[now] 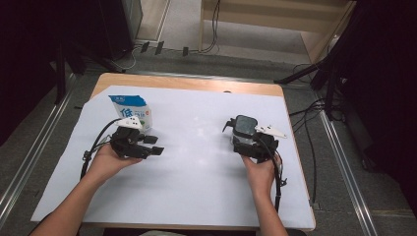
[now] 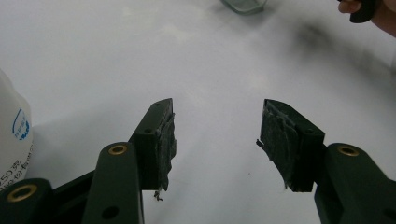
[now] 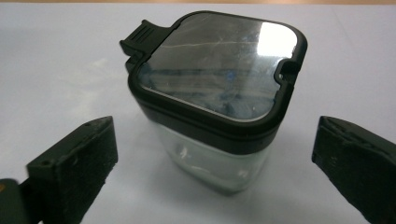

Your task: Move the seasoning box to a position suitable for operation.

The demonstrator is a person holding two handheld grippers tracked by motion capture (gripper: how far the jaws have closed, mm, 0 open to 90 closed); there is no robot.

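A clear square jar (image 1: 244, 129) with a black flip lid (image 3: 219, 65) stands upright on the right half of the white sheet. My right gripper (image 1: 245, 143) is open, with one jaw on either side of the jar (image 3: 210, 163) and a gap at both pads. A white and blue pouch (image 1: 132, 112) stands at the left rear. My left gripper (image 1: 154, 145) is just in front of the pouch, open, pointing right over bare sheet. In the left gripper view nothing lies between its worn pads (image 2: 163, 144), and the pouch's edge (image 2: 11, 135) sits at the far left.
A white sheet (image 1: 196, 167) covers most of the wooden table (image 1: 187, 82). Cables trail from both grippers toward the front edge. Beyond the table are dark stands, floor cables and a metal rail on each side. The jar's base (image 2: 243, 4) shows far off in the left gripper view.
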